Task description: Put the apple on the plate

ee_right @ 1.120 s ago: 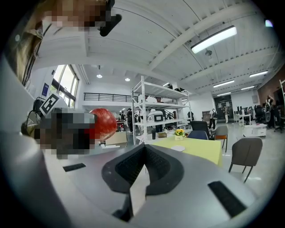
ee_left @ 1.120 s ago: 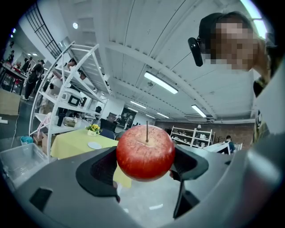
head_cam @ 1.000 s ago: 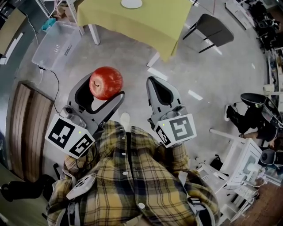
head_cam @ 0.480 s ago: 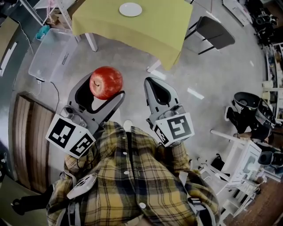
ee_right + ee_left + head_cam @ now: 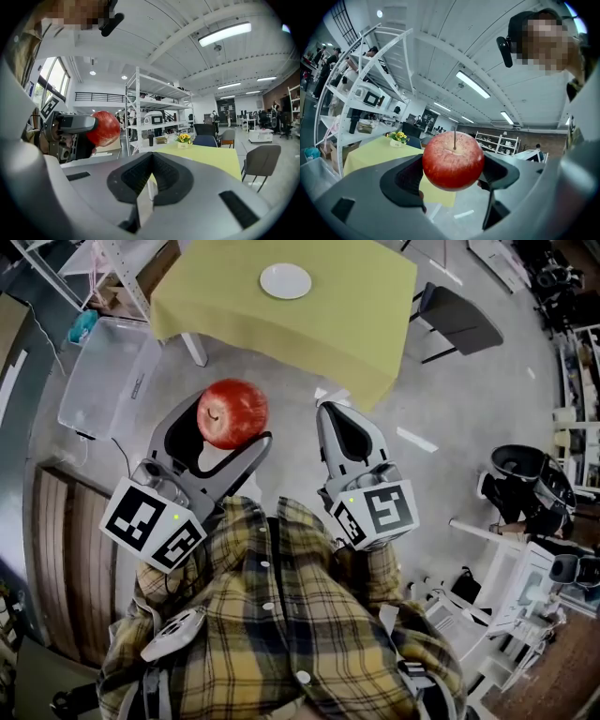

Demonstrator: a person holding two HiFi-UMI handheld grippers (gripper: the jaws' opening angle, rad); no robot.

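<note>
A red apple is clamped between the jaws of my left gripper, held in the air above the floor, stem up; in the left gripper view the apple fills the gap between the dark pads. The right gripper is beside it, shut with nothing in it, its pads meeting. From the right gripper view the apple shows at the left. A small white plate lies on the yellow-green table some way ahead.
A dark chair stands right of the table and a clear plastic bin left of it. White shelving and a flower pot on the table show beyond. Grey floor lies between me and the table.
The table and plate have slid down in the head view, closer to me. Both grippers keep their pose and the apple stays gripped.
</note>
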